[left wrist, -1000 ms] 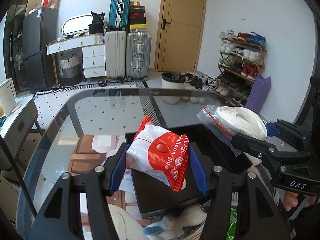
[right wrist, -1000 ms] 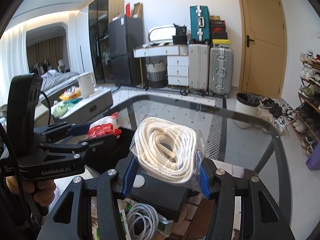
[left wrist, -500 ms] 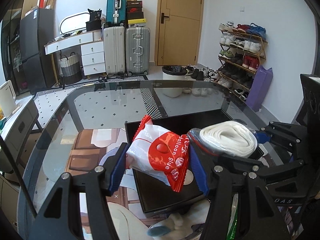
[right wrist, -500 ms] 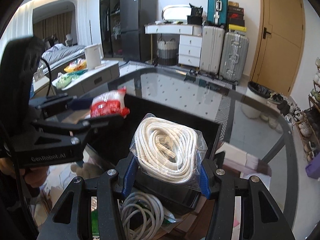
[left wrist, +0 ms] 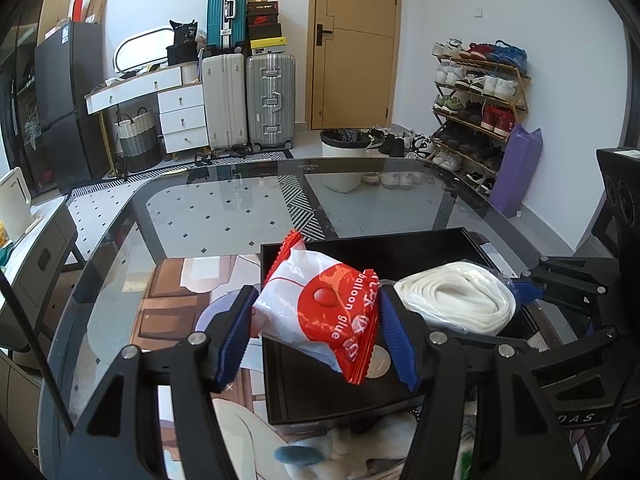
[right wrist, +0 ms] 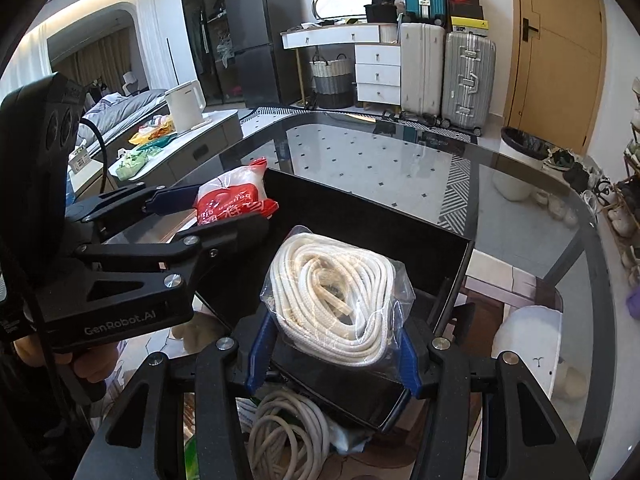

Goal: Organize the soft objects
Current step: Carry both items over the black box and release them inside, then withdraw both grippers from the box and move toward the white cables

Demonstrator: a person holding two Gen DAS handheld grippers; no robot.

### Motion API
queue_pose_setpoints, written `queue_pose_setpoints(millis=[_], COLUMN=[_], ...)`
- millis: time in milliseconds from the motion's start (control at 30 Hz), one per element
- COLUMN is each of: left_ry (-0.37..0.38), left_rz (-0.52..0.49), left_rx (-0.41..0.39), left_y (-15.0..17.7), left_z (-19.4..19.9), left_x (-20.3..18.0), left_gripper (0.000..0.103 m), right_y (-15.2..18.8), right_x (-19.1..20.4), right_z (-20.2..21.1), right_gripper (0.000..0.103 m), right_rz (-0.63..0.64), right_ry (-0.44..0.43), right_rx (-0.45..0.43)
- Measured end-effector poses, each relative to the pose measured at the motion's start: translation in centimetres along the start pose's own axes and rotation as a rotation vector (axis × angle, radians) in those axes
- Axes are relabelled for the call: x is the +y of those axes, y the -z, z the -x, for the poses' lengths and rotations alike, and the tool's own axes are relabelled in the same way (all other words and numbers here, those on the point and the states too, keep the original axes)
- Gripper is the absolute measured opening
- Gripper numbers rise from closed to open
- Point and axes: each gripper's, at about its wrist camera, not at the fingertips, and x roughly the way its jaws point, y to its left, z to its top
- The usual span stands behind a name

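Observation:
My left gripper (left wrist: 316, 336) is shut on a red and white balloon glue packet (left wrist: 320, 316) and holds it over the near left part of a black tray (left wrist: 400, 252). My right gripper (right wrist: 332, 352) is shut on a clear bag of coiled white rope (right wrist: 336, 300) and holds it low over the tray's (right wrist: 360, 216) near end. The rope bag (left wrist: 456, 300) shows to the right of the packet in the left wrist view. The packet (right wrist: 232, 200) and left gripper (right wrist: 192, 216) show at the left in the right wrist view.
The tray sits on a glass table (left wrist: 224, 208) with a picture mat (left wrist: 176, 296) under it. A coil of grey-white cable (right wrist: 288, 428) and a plush toy (left wrist: 344, 448) lie by the tray's near edge. Suitcases, a bin and a shoe rack stand beyond the table.
Both grippers have come down and forward toward the tray. The rope bag has dropped from high at the right to just above the tray, beside the packet.

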Motion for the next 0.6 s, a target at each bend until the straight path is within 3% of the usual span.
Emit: queue_pose_setpoints(millis=[100,233,333,467,600], left_ry=[0.004,0.018,0.019,0.032,0.026], left_rz=[-0.011,-0.027,-0.030,-0.039,-0.058], left_rx=[0.004,0.000,-0.009,-0.020,-0.042], left_y=[0.1,0.2,0.3,0.5,1.2], left_z=[0.1,0.5,1.0,2.0,3.6], left_x=[-0.2,-0.3,-0.4,-0.7,-0.8], left_gripper=[0.064,0.071,0.084,0.103,0.103], right_y=[0.1,0.5,0.9,1.6,2.5], right_x=[0.2,0.7,0.8,0.7,0.5], right_z=[0.3,1.6,3.0,4.3,6.1], right_gripper=[0.056,0.071,0.087,0.093,0.101], right_rz=[0.021,0.062,0.072,0.044,-0.006], right_ry=[0.020,0.058,0.093,0.107,0.114], right_rx=[-0.017,-0.065,-0.112,-0.129,-0.168])
